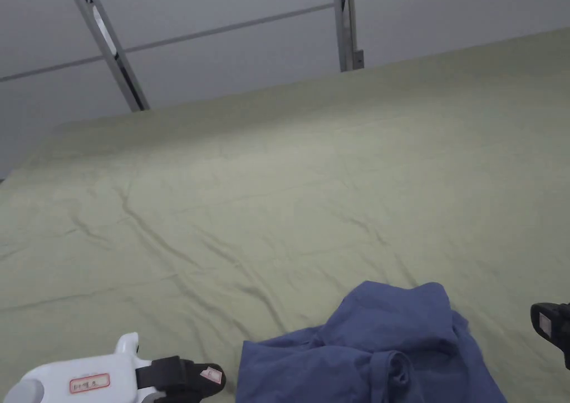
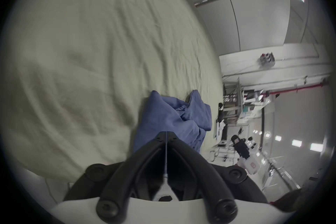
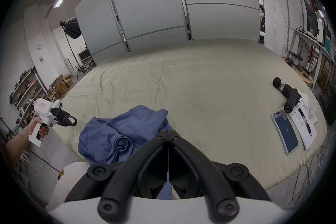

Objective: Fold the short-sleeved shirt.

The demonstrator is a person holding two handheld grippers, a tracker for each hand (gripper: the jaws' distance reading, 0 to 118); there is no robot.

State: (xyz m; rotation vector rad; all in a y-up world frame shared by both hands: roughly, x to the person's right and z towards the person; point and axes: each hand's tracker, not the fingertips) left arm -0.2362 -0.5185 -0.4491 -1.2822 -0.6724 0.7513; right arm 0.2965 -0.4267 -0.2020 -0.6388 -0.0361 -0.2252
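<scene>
A crumpled blue shirt [image 1: 367,354] lies at the bed's [image 1: 278,198] near edge; both hand-held grippers, left [image 1: 214,375] and right [image 3: 168,132], jaws pressed together, should spread to pinch opposite shoulders.

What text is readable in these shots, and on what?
Left gripper, red-framed sticker: blurred, unreadable.
Right gripper, small tag: too small.
Printed sheet: too small.
Round wall sign: blurred.
Phone: screen, not read out.
Nothing quotable.
</scene>
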